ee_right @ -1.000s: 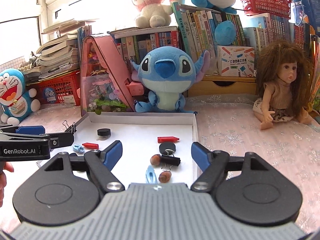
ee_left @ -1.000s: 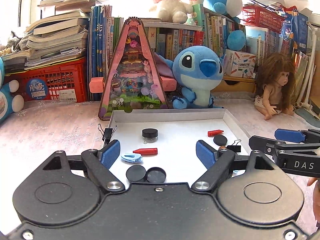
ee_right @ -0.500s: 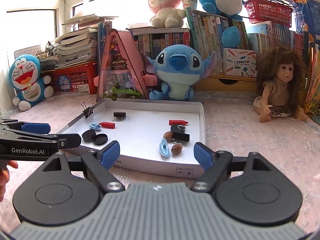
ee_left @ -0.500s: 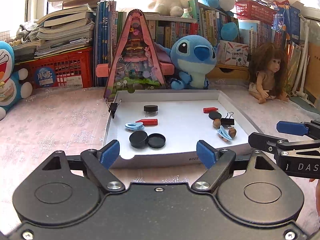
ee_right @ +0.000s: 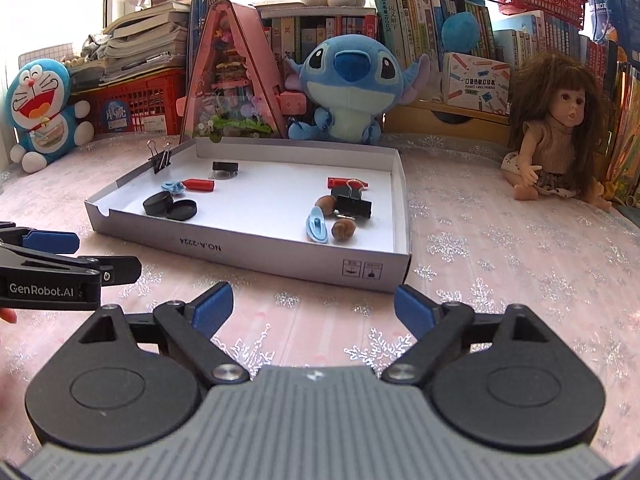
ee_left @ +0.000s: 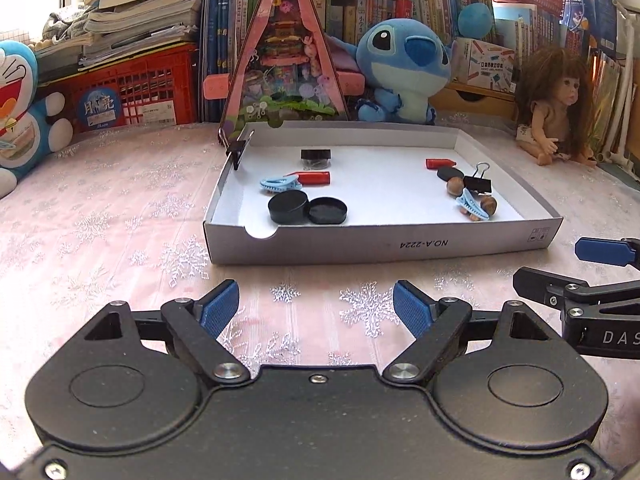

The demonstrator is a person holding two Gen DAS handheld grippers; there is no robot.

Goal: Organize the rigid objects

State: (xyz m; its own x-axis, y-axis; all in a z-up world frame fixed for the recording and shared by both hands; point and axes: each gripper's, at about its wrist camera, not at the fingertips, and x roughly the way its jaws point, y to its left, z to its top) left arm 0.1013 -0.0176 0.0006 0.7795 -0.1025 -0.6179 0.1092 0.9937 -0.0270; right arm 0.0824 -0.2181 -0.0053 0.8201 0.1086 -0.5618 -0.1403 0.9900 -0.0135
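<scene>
A shallow white box tray (ee_left: 380, 244) (ee_right: 256, 252) lies on the tablecloth ahead of both grippers. On its left side lie two black round lids (ee_left: 306, 209) (ee_right: 170, 207), a red crayon (ee_left: 314, 178), a blue hair clip (ee_left: 279, 183) and a small black-lidded jar (ee_left: 316, 158). On its right side lie another red crayon (ee_left: 440, 163), a black binder clip (ee_right: 354, 205), nuts (ee_right: 343, 229) and a second blue clip (ee_right: 318, 225). My left gripper (ee_left: 316, 308) hangs open and empty short of the tray. My right gripper (ee_right: 314, 308) is empty too, its jaws opening.
A binder clip (ee_left: 239, 150) grips the tray's far left corner. Behind the tray stand a pink triangular toy house (ee_left: 282, 60), a blue plush (ee_right: 350, 84), a red crate (ee_left: 136, 96), books and a doll (ee_right: 556, 136). A Doraemon plush (ee_right: 40, 112) sits far left.
Both grippers have drawn back from over the tray and sunk toward the tablecloth; the tray now lies ahead of their fingertips. The right jaws have widened a little.
</scene>
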